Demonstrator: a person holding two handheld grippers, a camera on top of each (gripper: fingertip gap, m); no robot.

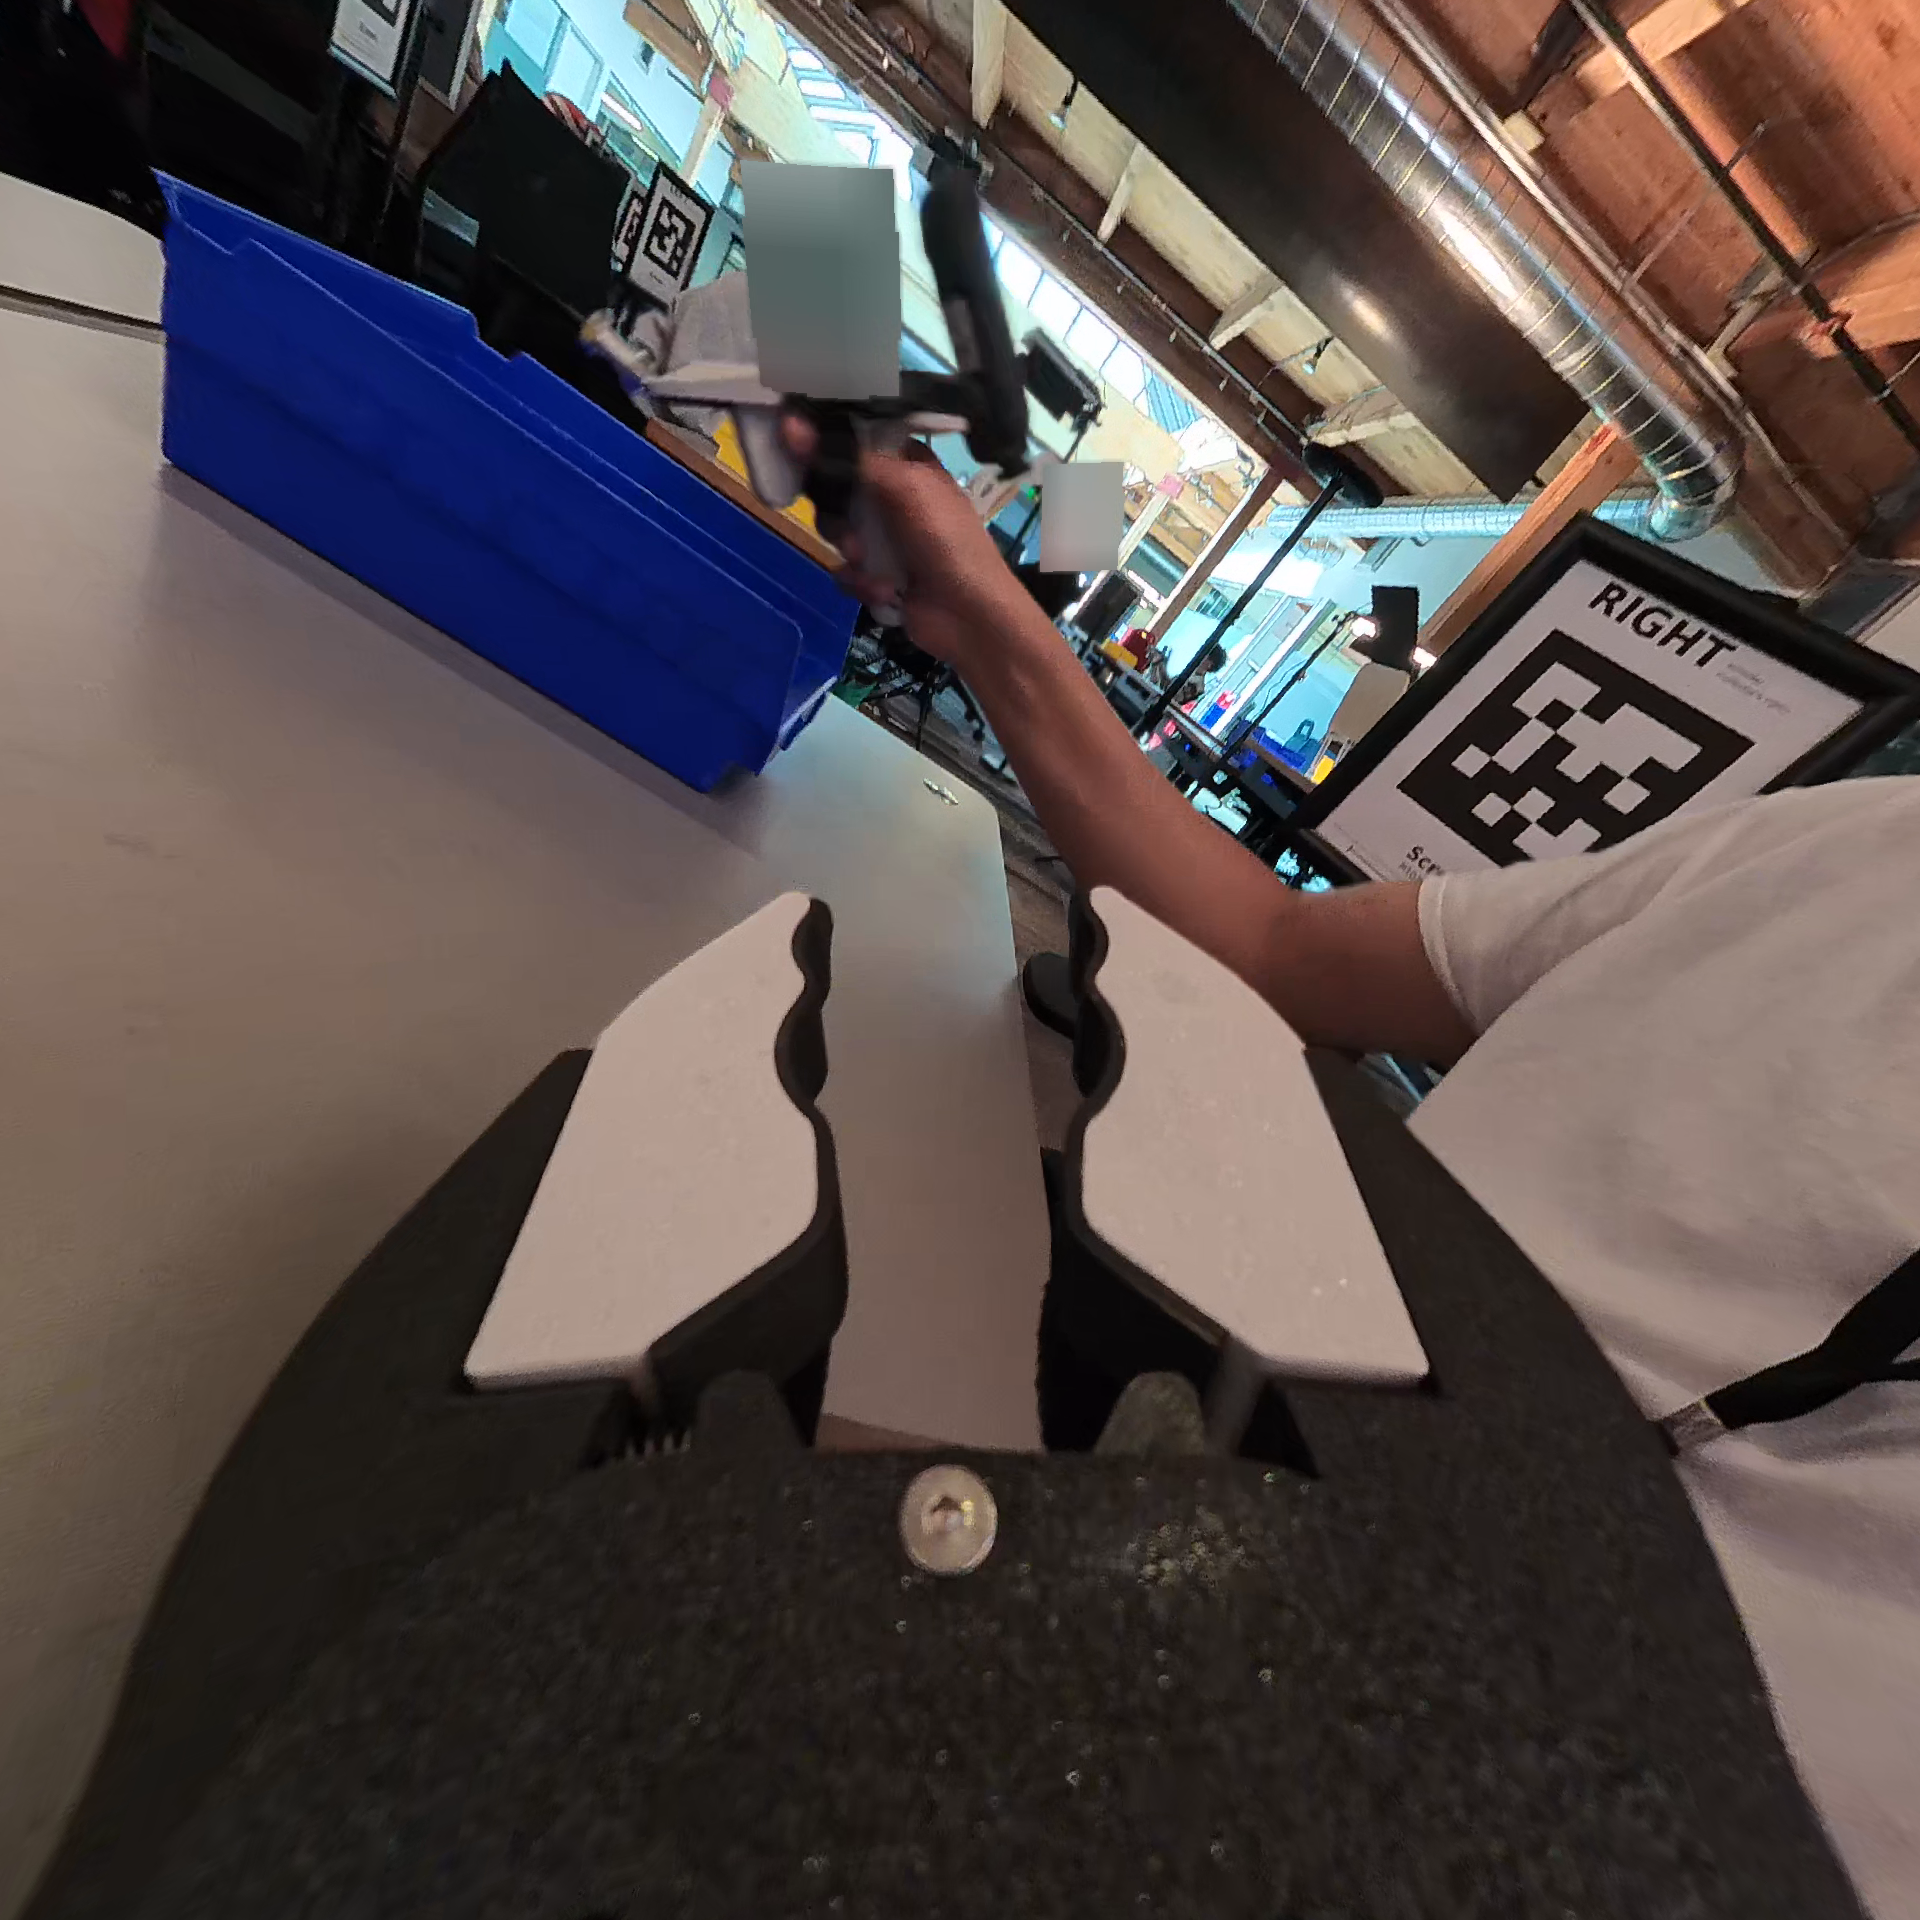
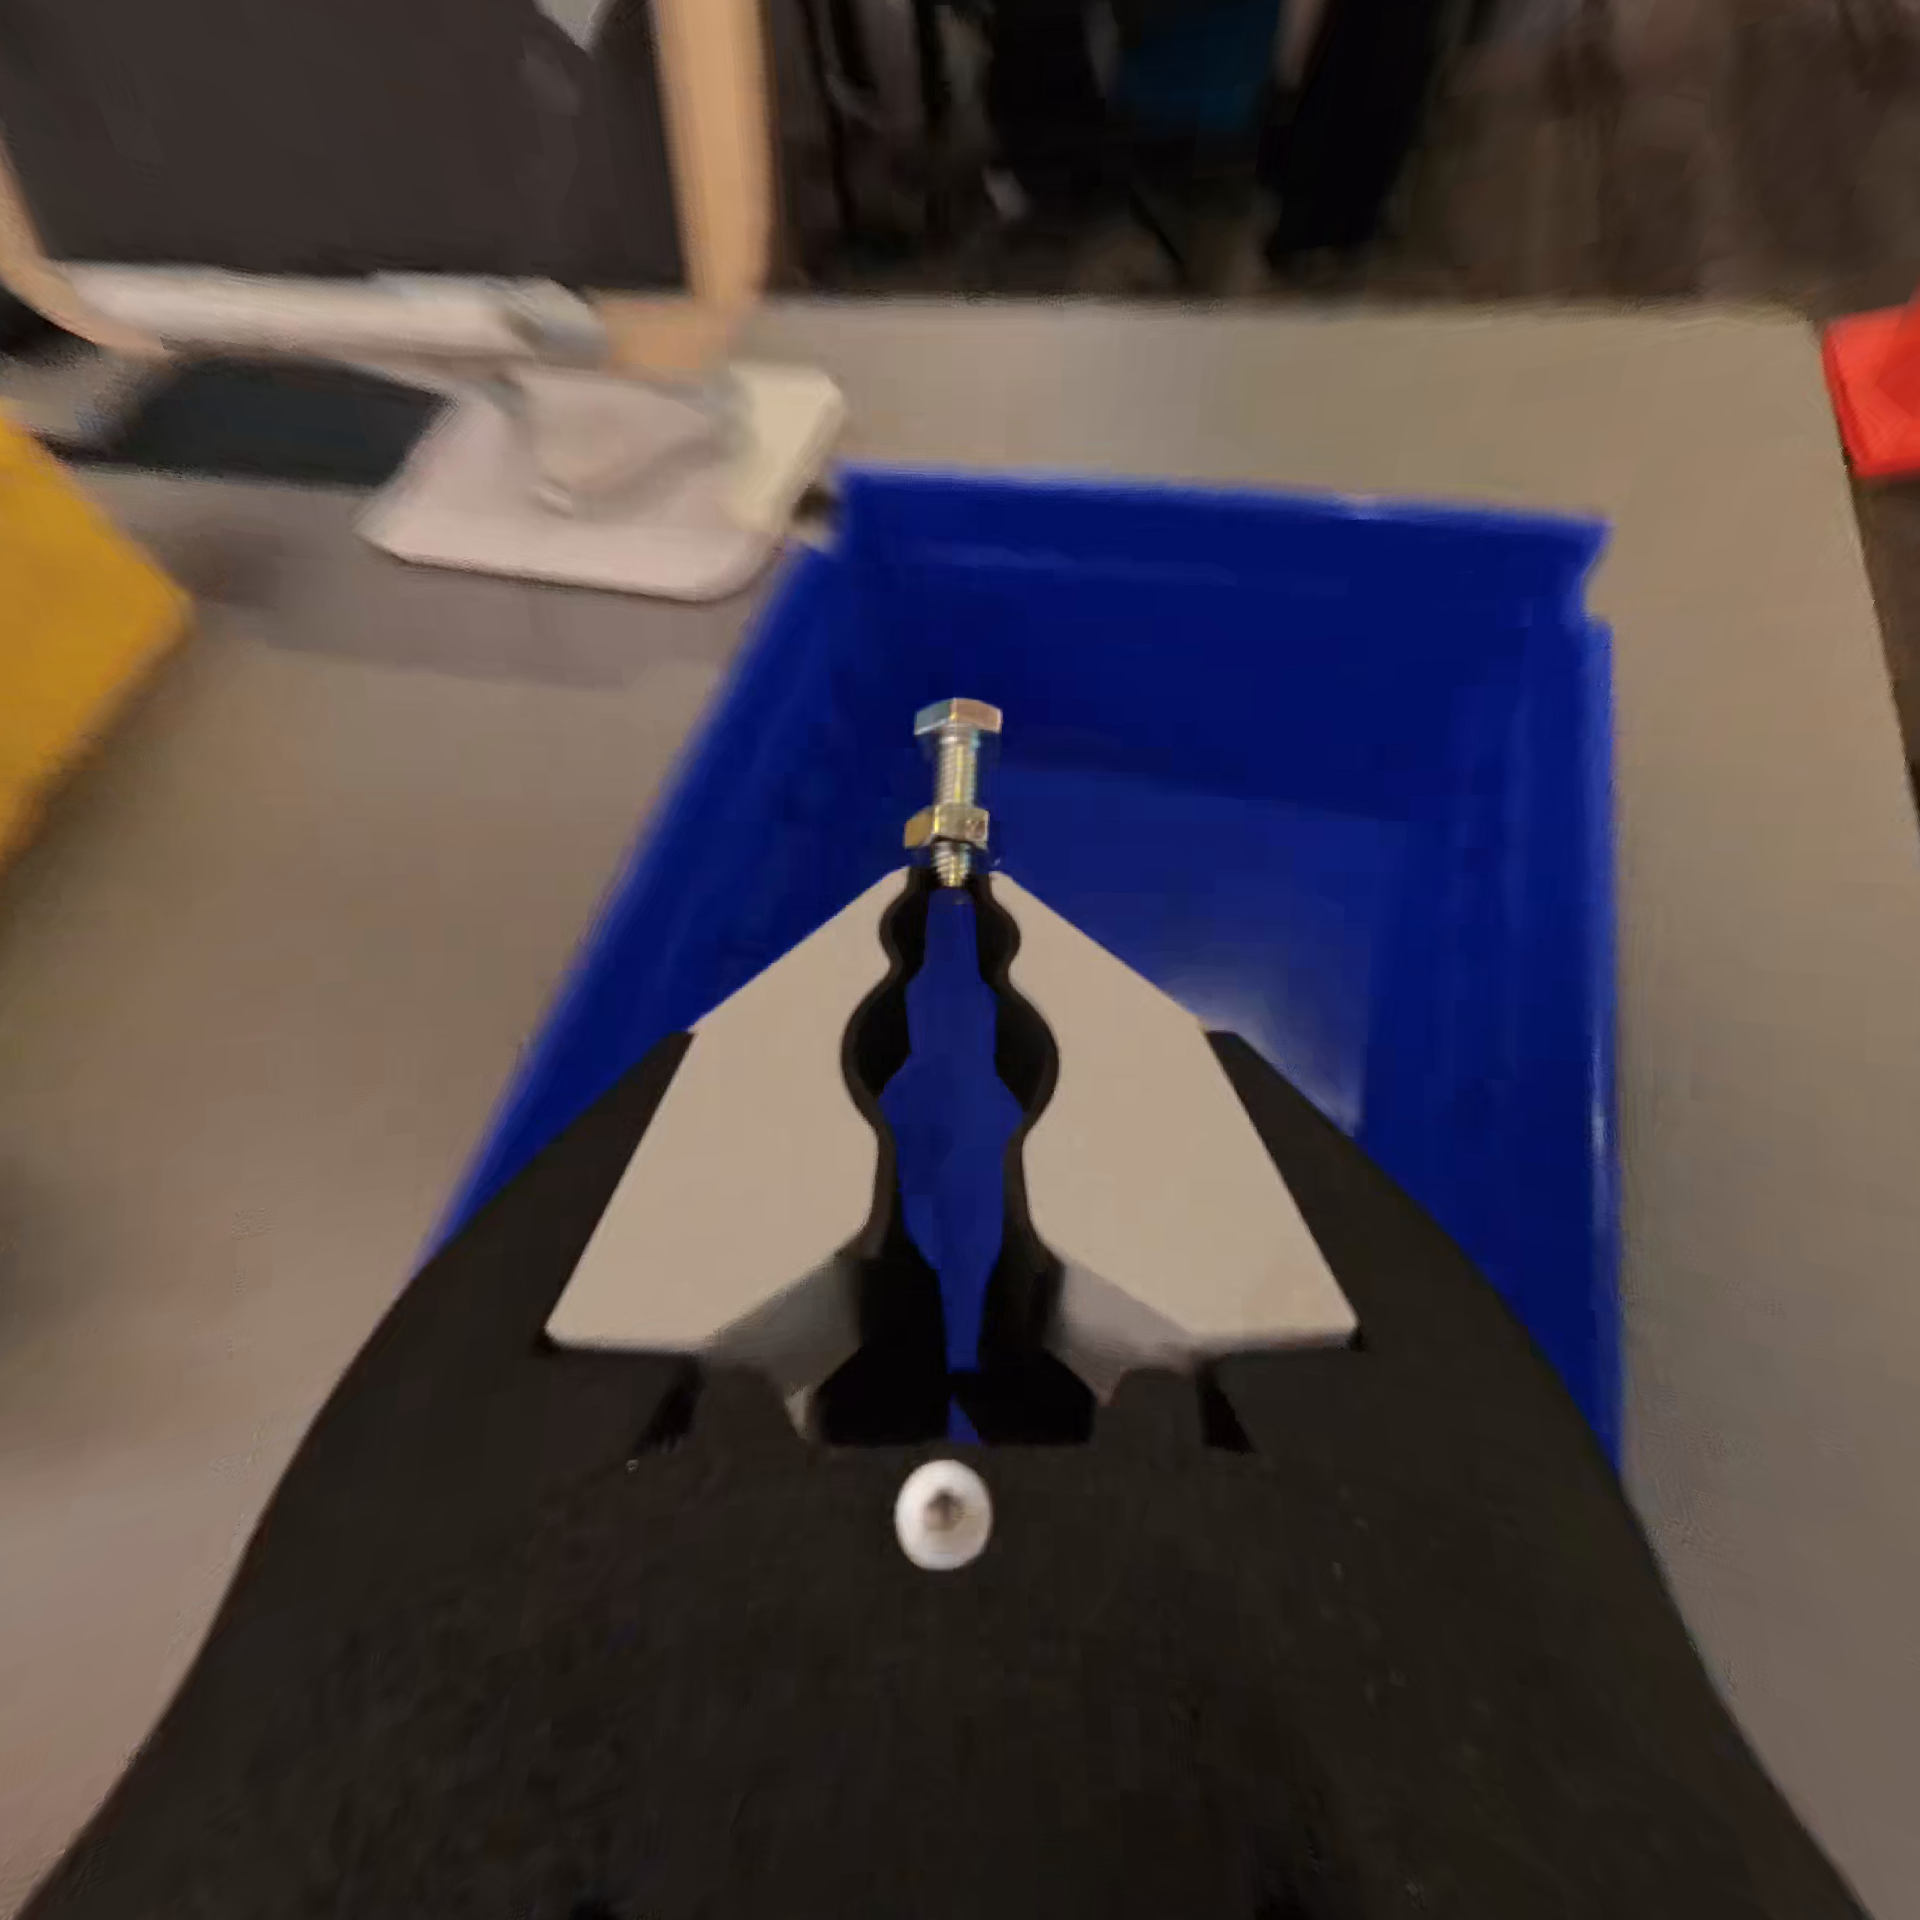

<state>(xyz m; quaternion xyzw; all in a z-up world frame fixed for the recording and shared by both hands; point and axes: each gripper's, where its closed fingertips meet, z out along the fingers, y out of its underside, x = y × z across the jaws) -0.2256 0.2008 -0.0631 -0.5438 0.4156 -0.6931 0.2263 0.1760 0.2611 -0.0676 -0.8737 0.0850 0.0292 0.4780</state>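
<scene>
My right gripper (image 2: 948, 881) is shut on the threaded end of a silver bolt (image 2: 954, 777) with a nut on it. It holds the bolt upright over the open blue bin (image 2: 1455, 831). My left gripper (image 1: 951, 925) is open and empty, low over the grey table (image 1: 312, 883) near its edge. In the left wrist view the blue bin (image 1: 468, 499) stands on the table ahead. A person's hand (image 1: 914, 540) holds the other gripper (image 1: 717, 390) above the bin's far end.
A white stand base (image 2: 613, 499) sits on the table left of the bin. A yellow object (image 2: 73, 623) is at the far left and a red one (image 2: 1881, 405) at the far right. A framed marker board (image 1: 1579, 738) stands beyond the table. One gripper's finger ends stand about 40 centimeters off the other's.
</scene>
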